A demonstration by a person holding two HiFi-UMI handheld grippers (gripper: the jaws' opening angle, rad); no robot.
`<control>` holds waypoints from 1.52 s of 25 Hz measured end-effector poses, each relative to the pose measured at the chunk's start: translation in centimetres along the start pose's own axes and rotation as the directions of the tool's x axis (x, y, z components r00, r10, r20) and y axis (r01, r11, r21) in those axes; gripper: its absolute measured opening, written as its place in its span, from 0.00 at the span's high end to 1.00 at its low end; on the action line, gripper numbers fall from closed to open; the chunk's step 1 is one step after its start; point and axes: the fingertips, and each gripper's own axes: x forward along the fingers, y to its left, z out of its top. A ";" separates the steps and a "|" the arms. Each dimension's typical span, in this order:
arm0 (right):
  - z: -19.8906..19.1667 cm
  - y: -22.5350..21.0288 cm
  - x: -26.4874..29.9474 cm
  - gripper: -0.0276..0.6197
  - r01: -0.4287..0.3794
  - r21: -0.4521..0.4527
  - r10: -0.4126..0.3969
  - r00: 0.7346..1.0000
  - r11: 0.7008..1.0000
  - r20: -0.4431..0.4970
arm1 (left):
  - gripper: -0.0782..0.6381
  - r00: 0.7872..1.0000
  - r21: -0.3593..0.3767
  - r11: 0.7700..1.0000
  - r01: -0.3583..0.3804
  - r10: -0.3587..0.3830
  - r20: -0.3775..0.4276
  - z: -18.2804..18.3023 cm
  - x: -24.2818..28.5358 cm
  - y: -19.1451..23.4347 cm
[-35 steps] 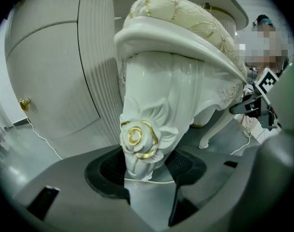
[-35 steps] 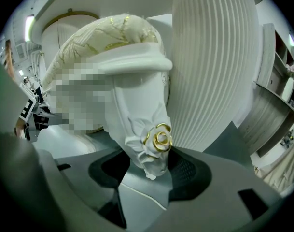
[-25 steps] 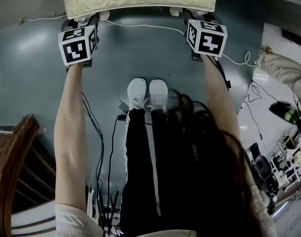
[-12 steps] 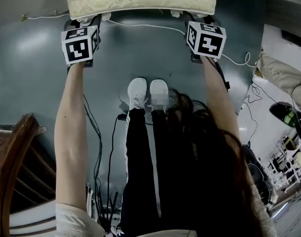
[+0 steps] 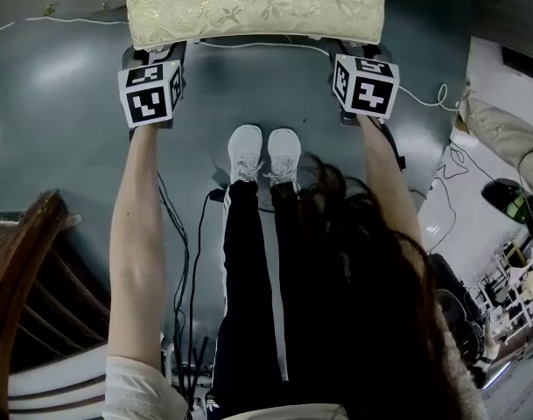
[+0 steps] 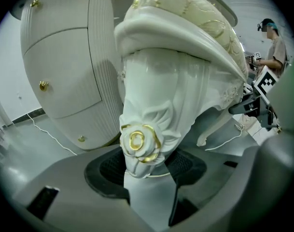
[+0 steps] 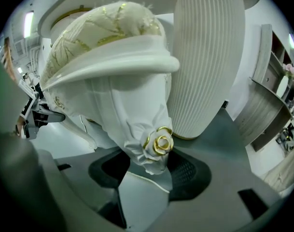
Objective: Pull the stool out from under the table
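Note:
The stool (image 5: 253, 7) has a cream embroidered cushion and white carved legs, and stands at the top of the head view, just ahead of the person's shoes (image 5: 264, 151). My left gripper (image 5: 154, 59) is shut on the stool's left front leg (image 6: 147, 129), just below its gold rose. My right gripper (image 5: 358, 52) is shut on the right front leg (image 7: 149, 139) in the same way. In the left gripper view the leg runs down between the jaws of the left gripper (image 6: 147, 178). The right gripper (image 7: 144, 178) shows the same. The cushion edge hides both sets of fingertips in the head view.
A white dressing table (image 6: 64, 66) with gold knobs stands behind the stool, with its ribbed side panel (image 7: 204, 57) close to the right leg. A dark wooden chair (image 5: 21, 287) is at the lower left. Cables (image 5: 183, 261) lie on the grey floor. Another person (image 6: 274, 42) stands far off.
The stool and both grippers have shifted toward the person, and more of the cushion now shows at the top of the head view. Both grips are unchanged.

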 end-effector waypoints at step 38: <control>-15.3 3.4 -9.6 0.57 -0.031 -0.050 0.019 0.975 0.998 -0.223 | 0.55 0.988 -0.011 0.999 0.052 -0.053 -0.145 -13.9 -9.5 -6.8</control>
